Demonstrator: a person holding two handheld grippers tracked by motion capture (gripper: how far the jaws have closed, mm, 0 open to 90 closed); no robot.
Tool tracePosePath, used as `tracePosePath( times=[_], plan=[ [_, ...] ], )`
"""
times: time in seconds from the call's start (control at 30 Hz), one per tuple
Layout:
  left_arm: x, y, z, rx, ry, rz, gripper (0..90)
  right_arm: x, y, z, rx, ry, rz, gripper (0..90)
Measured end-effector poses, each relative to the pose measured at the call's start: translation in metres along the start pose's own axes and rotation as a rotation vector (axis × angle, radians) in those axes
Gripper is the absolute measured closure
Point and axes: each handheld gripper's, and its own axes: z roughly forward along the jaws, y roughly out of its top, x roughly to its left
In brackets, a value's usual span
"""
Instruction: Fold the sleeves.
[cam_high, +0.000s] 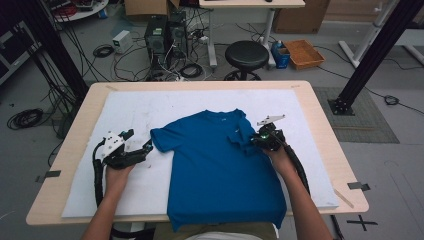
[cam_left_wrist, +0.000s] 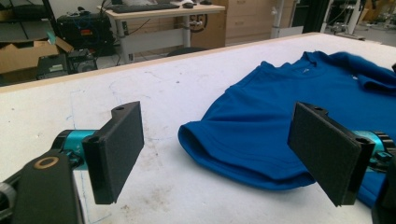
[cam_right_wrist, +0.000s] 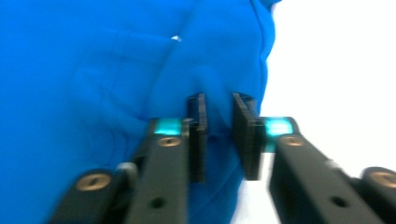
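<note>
Table (cam_high: 320, 150) is bearing a white sheet (cam_high: 135, 115), and a blue T-shirt (cam_high: 220, 165) is lying flat on it, hem toward the person. Right gripper (cam_high: 256, 140) is pinching a fold of the shirt's right sleeve between nearly closed jaws. Left gripper (cam_high: 148, 147) is hovering with jaws spread wide, holding nothing, just beside the left sleeve (cam_left_wrist: 219, 149).

light: bright, even, overhead | shadows: faint | right gripper view: motion-blurred, background overexposed | others: sharp
</note>
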Motion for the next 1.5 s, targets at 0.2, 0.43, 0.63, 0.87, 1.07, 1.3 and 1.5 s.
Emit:
tracePosePath(
  times=[0.2, 0.43, 0.63, 0.87, 1.07, 1.3, 1.5],
  plan=[
    [-0.001, 0.000, 0.001, 0.009, 0.012, 0.004, 18.5, -0.011, 0.004, -0.009, -0.035, -0.074, 0.105, 64.1],
    [0.000, 0.000, 0.001, 0.009, 0.011, 0.000, 18.6, -0.028, 0.019, 0.017, -0.097, -0.069, 0.202, 62.3],
    [0.000, 0.000, 0.001, 0.009, 0.011, 0.000, 18.6, -0.035, 0.015, 0.024, -0.055, -0.183, 0.164, 87.4],
    [-0.001, 0.000, 0.001, 0.013, 0.013, 0.005, 18.6, -0.046, 0.012, 0.014, -0.099, -0.222, 0.295, 48.1],
    [-0.001, 0.000, 0.001, 0.013, 0.017, 0.002, 18.8, -0.021, 0.025, -0.006, -0.200, -0.014, 0.192, 55.9],
    [-0.001, 0.001, 0.002, 0.015, 0.016, 0.004, 18.9, 0.025, 0.035, 0.032, 0.000, -0.033, 0.015, 86.3],
    [0.001, 0.001, 0.001, 0.018, 0.016, -0.013, 19.0, 0.029, 0.041, 0.027, -0.082, 0.125, 0.025, 87.4]
  ],
)
